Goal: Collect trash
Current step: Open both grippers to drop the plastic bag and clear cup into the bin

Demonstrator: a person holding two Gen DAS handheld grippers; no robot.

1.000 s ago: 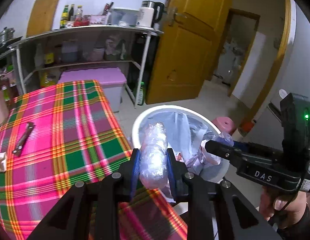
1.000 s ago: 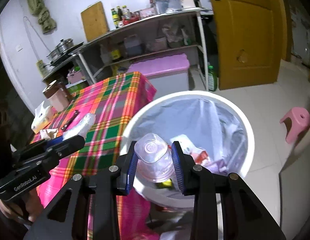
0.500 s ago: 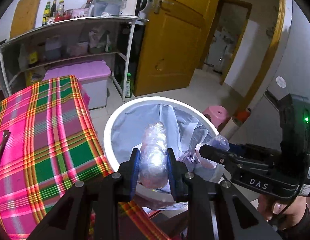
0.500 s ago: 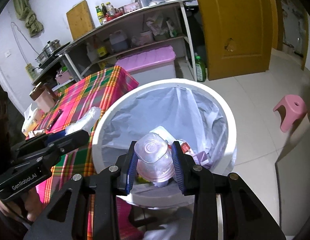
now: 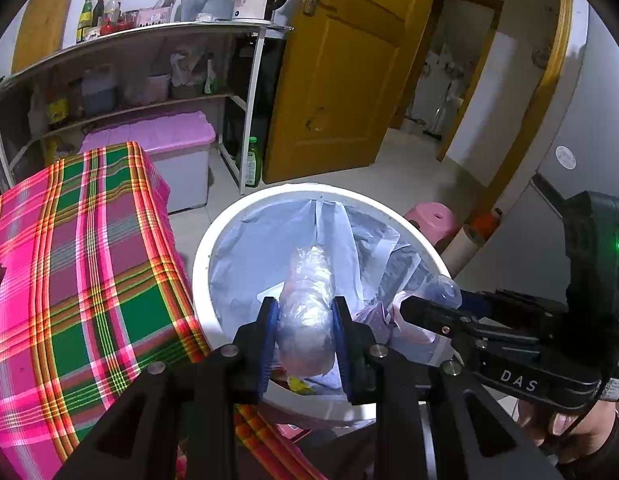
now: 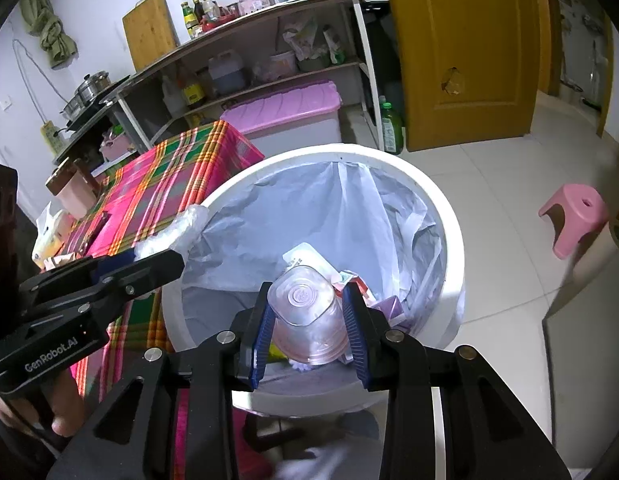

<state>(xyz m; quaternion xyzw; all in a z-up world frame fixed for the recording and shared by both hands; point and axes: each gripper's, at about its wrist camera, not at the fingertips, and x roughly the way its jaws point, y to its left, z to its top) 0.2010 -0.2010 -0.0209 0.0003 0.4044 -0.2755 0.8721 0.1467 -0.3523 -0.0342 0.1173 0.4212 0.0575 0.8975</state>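
A white bin [image 5: 213, 240] lined with a pale bag stands beside the table and holds several bits of rubbish. My left gripper [image 5: 303, 308] hangs over its near rim with a crumpled clear plastic wad [image 5: 307, 280] between its blue pads; the jaws are opening slightly and the pads still touch the wad. My right gripper [image 6: 309, 292] is over the bin [image 6: 453, 232] too, shut on a clear plastic cup [image 6: 303, 300] held bottom-up. Each gripper shows in the other's view: the left gripper [image 6: 177, 258] with its wad [image 6: 169, 232], the right gripper [image 5: 407, 306] with its cup [image 5: 441, 286].
A table with a pink and green plaid cloth [image 5: 89, 260] stands left of the bin. Behind it are a pink-lidded box [image 5: 157, 136] and a loaded metal shelf [image 5: 149, 36]. A pink stool [image 6: 573, 216] sits on the tiled floor at right, near a yellow door [image 5: 341, 80].
Both grippers have moved from the table's edge to above the bin and sunk a little, each still carrying its load. The bin now fills the middle of both views.
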